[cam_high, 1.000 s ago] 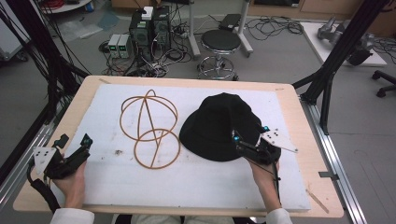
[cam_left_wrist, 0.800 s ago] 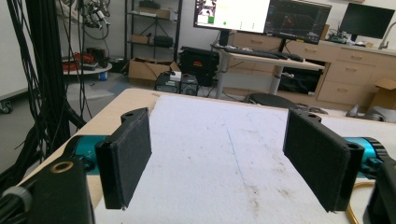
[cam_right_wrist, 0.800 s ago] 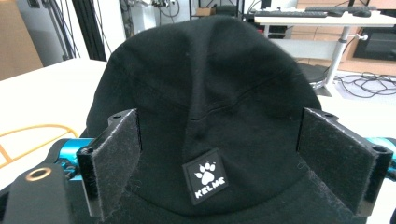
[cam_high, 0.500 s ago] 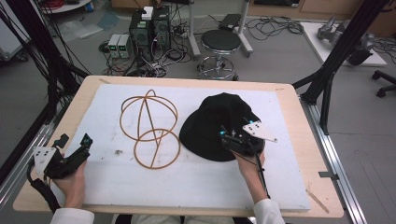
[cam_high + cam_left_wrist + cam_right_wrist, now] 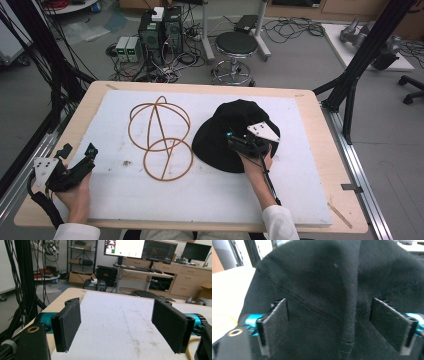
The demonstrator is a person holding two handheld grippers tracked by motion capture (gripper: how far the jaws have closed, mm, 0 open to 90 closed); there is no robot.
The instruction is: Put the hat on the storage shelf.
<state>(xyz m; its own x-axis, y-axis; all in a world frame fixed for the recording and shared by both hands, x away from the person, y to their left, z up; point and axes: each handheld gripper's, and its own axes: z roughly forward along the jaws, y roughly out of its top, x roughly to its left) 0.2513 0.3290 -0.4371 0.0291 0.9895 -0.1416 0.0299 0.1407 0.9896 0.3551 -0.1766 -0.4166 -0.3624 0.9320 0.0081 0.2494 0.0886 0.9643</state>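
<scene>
White table pad (image 5: 210, 195), black hat (image 5: 317, 290) between spread fingers (image 5: 274, 322)

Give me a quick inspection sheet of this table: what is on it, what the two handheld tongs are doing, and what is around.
Surface: white mat on a wooden table, with a few dark specks.
Job's things: black hat on the mat; wire frame beside it, apart.
Clutter: nothing seen.
Tongs: right tongs open over the hat, a fabric fold between the jaws; left tongs open, holding nothing.
Cables: one trails from each handheld tool.
Surroundings: stool, computer boxes, floor cables.
</scene>
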